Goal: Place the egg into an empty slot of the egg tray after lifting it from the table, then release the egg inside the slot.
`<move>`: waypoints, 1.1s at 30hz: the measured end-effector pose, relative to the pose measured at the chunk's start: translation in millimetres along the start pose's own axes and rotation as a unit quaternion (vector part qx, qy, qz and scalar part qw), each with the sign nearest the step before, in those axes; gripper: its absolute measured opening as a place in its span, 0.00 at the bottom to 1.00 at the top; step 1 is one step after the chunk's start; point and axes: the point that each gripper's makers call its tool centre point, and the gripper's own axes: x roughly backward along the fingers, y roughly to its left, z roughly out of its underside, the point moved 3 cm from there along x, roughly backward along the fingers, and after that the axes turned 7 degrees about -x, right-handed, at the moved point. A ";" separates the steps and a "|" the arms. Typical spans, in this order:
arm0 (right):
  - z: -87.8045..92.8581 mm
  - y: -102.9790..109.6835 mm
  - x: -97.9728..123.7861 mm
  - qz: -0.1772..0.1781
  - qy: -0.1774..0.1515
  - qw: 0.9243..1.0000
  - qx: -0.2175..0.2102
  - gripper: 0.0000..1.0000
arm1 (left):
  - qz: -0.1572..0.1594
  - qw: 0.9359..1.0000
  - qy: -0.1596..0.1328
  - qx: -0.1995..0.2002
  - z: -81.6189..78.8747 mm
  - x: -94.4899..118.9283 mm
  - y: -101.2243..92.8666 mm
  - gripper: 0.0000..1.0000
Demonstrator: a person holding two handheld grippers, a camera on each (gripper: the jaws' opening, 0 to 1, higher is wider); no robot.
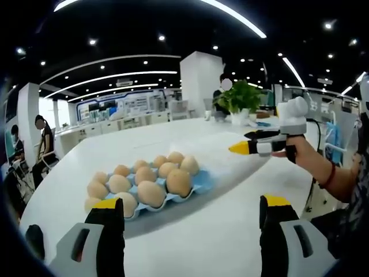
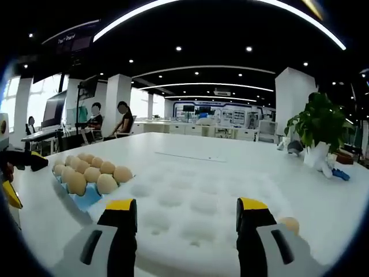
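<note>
Large white round table (image 1: 190, 231) in open-plan office, ceiling spotlights, white columns, seated people at far desks. Potted green plant in white pot (image 2: 318, 134) on table. Blue egg tray (image 1: 199, 183) full of brown eggs (image 1: 151, 194) sits ahead of left gripper (image 1: 190, 216), jaws spread wide, nothing between. White dimpled empty egg tray (image 2: 184, 202) lies before right gripper (image 2: 185, 219), jaws apart, empty. Single loose brown egg (image 2: 290, 224) on table just beside right gripper's right jaw. In left gripper view, hand holds right gripper level above table.

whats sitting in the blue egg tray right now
The blue egg tray holds about a dozen brown eggs, filling most slots. Whether any slot is free cannot be told: the eggs and the left gripper hide part of it.
</note>
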 end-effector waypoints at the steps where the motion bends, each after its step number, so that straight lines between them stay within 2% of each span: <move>1: 0.0 -1.3 0.6 0.001 0.000 1.000 0.000 0.73 | 0.000 1.000 0.001 0.000 0.3 -0.6 0.1 0.99; 16: 5.4 -33.4 10.9 0.036 0.003 0.999 -0.001 0.72 | 0.006 1.000 0.001 -0.003 -2.0 -5.1 -3.5 0.99; 33: 2.8 -66.8 23.1 0.070 -0.006 0.998 -0.006 0.69 | 0.007 1.000 0.005 -0.003 -0.5 -5.5 -5.0 0.99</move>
